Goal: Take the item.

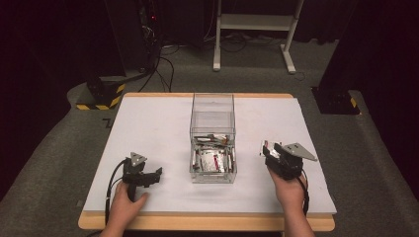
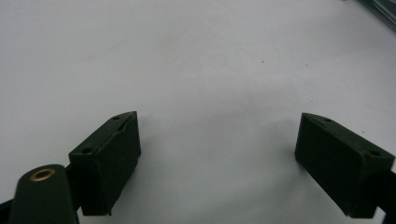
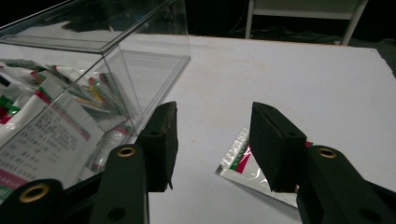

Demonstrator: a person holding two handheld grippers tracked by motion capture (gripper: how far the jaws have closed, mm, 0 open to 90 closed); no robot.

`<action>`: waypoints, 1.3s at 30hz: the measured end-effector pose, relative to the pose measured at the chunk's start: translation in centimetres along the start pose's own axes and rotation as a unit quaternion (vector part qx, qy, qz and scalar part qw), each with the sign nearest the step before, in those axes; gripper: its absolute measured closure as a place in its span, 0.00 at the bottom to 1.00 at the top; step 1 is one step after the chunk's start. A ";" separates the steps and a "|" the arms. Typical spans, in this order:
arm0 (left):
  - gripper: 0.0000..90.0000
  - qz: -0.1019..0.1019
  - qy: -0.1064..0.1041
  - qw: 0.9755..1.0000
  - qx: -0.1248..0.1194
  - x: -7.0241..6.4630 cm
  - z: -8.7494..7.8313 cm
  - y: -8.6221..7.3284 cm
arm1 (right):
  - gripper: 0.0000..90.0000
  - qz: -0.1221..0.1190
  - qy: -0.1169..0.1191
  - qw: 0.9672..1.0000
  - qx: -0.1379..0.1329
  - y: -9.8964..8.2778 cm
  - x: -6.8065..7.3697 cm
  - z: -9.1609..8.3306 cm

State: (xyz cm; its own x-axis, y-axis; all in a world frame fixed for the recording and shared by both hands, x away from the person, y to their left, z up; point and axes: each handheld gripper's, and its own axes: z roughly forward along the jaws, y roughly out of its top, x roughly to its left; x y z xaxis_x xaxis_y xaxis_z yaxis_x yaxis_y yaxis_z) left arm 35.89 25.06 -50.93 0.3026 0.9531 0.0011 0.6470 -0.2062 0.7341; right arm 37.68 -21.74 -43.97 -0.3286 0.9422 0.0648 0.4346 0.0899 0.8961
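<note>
A clear plastic box [image 1: 213, 106] stands in the middle of the white table [image 1: 148, 123], with several printed sachets [image 1: 210, 160] piled in its near half. My right gripper [image 1: 272, 153] hovers just right of the box, open. A single silver sachet [image 3: 240, 161] with red and green print lies flat on the table below and ahead of the right gripper [image 3: 215, 112], partly hidden behind its right jaw and not pinched. That sachet [image 1: 267, 146] peeks out at the gripper's far-left tip. My left gripper [image 1: 155, 177] rests low at the table's near left, open wide [image 2: 219, 116] over bare table.
The box wall [image 3: 140, 70] stands close to the left of my right jaws. A white desk frame [image 1: 252, 29] and black stands with yellow-striped bases [image 1: 101, 96] sit on the grey floor beyond the table's far edge.
</note>
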 end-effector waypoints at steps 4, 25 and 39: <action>0.16 0.000 0.000 1.000 0.000 0.0 0.0 0.0 | 0.55 -0.006 0.009 1.000 0.005 -0.3 0.8 -0.2; 0.16 -0.001 0.001 1.000 -0.001 -0.1 0.0 0.0 | 0.40 -0.040 0.062 0.992 0.103 -4.3 4.1 2.8; 0.16 0.000 0.001 1.000 -0.001 -0.1 0.0 0.0 | 0.23 -0.080 0.046 0.982 0.162 -5.3 5.3 4.6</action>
State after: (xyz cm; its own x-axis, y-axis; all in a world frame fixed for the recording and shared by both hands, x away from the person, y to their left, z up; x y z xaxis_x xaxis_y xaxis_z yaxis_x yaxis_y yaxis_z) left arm 35.87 25.01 -50.94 0.3001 0.9539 0.0024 0.6462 -0.2051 0.7351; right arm 37.51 -15.73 -50.46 -0.4821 0.8760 -0.0122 0.6111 0.3462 0.7118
